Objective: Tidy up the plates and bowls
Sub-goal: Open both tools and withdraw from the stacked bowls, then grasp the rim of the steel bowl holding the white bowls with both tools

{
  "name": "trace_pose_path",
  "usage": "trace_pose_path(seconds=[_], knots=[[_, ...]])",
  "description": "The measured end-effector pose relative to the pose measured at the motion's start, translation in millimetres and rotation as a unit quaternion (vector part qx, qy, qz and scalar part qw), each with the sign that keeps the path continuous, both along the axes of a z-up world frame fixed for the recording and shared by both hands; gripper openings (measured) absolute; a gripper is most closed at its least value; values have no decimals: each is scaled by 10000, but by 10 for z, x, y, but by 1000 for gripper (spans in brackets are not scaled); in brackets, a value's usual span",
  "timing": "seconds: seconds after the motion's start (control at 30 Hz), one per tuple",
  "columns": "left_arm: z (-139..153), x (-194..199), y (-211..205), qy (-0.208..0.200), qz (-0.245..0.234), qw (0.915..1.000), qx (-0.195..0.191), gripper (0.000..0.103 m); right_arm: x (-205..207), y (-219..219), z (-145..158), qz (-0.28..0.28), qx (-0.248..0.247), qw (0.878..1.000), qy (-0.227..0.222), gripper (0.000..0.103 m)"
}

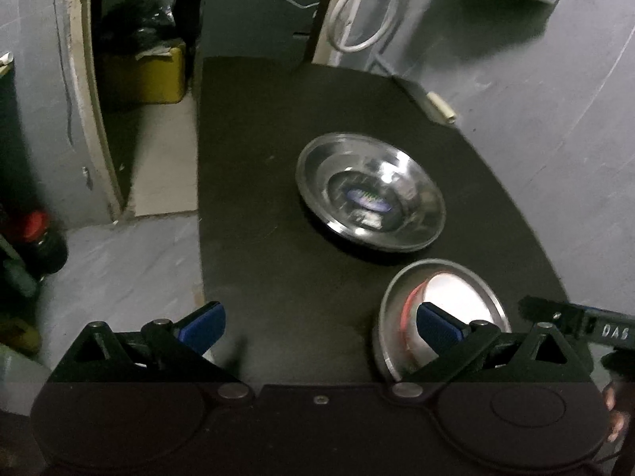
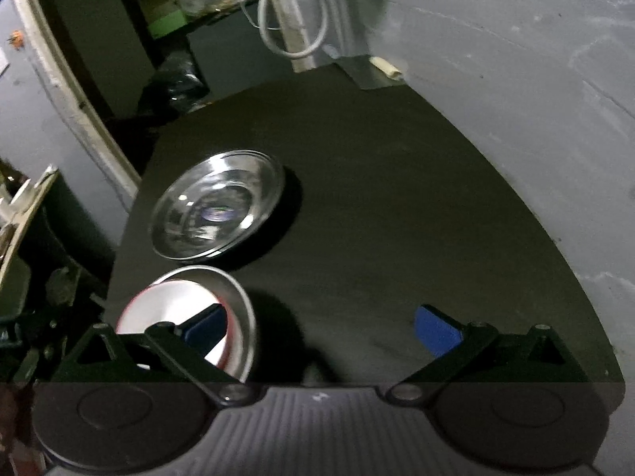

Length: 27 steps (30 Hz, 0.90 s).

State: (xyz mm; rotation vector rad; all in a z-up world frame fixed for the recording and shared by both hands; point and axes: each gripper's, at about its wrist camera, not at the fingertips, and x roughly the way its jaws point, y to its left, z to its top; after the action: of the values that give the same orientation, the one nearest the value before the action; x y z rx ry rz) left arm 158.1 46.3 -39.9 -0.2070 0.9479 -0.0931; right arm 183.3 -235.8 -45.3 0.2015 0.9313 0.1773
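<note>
Left wrist view: we hold both grippers' fingers [image 1: 202, 323] spread wide and empty above the tabletop [image 1: 278, 158]; plate [image 1: 371, 192] and bowl [image 1: 444, 317] rest apart, unstacked

My work surface is a black tabletop [image 1: 278, 182] with a curved edge, set against a grey wall [image 1: 535, 91]. A looped white cable [image 1: 357, 20] hangs at the far end of it. A small cream tube [image 1: 441, 109] lies at the table's far right edge. To my left, a doorway opens onto a yellow box [image 1: 147, 75] with black bags [image 1: 139, 12] above it. A red-capped dark bottle [image 1: 39, 234] stands on the floor.
</note>
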Motion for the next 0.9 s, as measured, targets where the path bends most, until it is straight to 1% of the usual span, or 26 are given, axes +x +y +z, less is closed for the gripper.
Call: trace_pose_path(seconds=[0.23,0.4,0.77,0.9], knots=[[-41,-5,-21,129,-66,9999,88,102,27,15,-59,64,-102,9998,179,103],[-92,10,-116,289,-163,9988,352,102,41,60,-101,171,-421,9986,286,103],[-147,65,-282,436,-378,9953,778,102,25,144,-82,534,-759,9956,150,103],[-157,75,-343,435,-433,9933,975,102,38,156,-89,616,-791,9949,138,103]])
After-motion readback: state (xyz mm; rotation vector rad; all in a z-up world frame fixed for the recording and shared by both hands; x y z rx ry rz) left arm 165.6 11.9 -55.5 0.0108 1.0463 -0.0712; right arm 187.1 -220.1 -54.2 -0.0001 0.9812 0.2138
